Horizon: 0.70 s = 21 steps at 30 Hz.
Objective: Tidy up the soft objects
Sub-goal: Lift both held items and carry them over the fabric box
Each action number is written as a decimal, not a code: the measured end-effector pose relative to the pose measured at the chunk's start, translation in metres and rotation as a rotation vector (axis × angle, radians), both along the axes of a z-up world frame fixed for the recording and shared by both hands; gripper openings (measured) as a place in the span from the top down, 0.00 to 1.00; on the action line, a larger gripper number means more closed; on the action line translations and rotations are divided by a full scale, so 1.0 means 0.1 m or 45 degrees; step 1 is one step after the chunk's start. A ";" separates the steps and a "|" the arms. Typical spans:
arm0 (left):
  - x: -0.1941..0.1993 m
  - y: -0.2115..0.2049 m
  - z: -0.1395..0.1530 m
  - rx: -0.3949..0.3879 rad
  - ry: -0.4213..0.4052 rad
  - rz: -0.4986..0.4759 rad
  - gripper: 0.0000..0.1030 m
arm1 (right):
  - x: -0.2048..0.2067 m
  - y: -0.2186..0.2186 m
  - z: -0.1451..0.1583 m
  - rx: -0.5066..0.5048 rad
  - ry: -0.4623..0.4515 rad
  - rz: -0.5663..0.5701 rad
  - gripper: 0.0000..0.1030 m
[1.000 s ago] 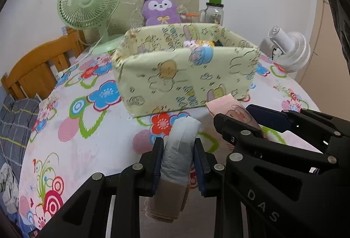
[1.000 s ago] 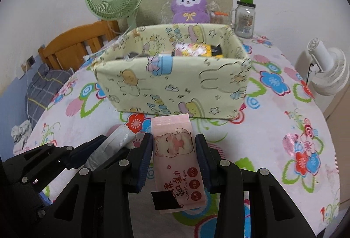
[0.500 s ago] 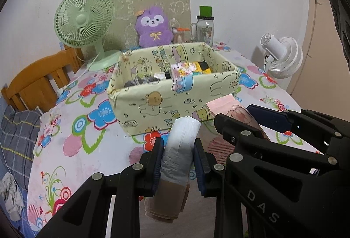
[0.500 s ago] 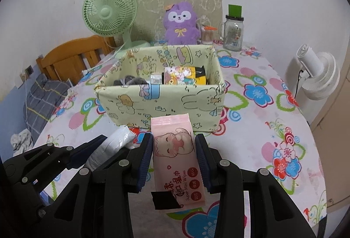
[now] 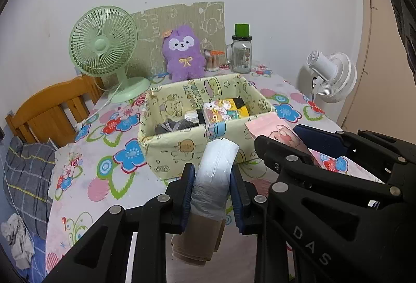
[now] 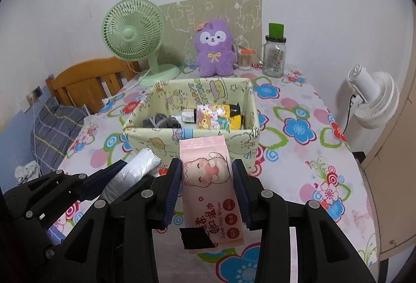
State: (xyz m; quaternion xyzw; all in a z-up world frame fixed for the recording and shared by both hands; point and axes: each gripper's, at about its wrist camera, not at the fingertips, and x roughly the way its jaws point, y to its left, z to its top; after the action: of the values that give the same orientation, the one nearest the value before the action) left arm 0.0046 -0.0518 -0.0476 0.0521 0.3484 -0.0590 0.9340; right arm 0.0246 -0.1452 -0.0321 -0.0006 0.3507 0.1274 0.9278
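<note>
While left tongs [image 5: 212, 188] clamp the roll [image 5: 214, 179] and right tongs [image 6: 206, 188] clamp the wipes [image 6: 210, 184], we should clear the box's [image 6: 192, 138] near wall before releasing.

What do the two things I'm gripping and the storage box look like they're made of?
Roll: thin grey-white plastic film, crinkled, probably bags, on a brown cardboard-like core. Wipes pack: glossy pink plastic wrapper with crimped top. Storage box: seemingly matte printed fabric; its walls bow slightly.

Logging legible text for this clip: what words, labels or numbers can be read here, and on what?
"Super Mini Wipes": pink wipes pack held in the right gripper.
"DAS": side of the right gripper, seen from the left wrist view.
Chinese characters and red dots on the pack, lettering inside the fabric box, jar label: too small or blurred.
</note>
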 end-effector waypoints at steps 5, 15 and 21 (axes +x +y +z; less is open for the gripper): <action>-0.01 -0.01 0.10 0.001 -0.019 -0.008 0.74 | -0.02 0.02 0.11 0.000 -0.025 0.002 0.58; 0.02 0.00 0.23 -0.001 -0.047 -0.023 0.74 | 0.03 0.05 0.24 -0.003 -0.051 -0.002 0.58; 0.08 0.01 0.30 -0.002 -0.061 -0.025 0.74 | 0.10 0.06 0.31 -0.006 -0.066 -0.003 0.58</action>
State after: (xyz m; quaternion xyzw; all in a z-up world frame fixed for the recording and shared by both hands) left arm 0.0126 -0.0504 -0.0180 0.0563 0.3252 -0.0672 0.9416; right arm 0.0343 -0.1389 -0.0008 -0.0058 0.3267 0.1253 0.9368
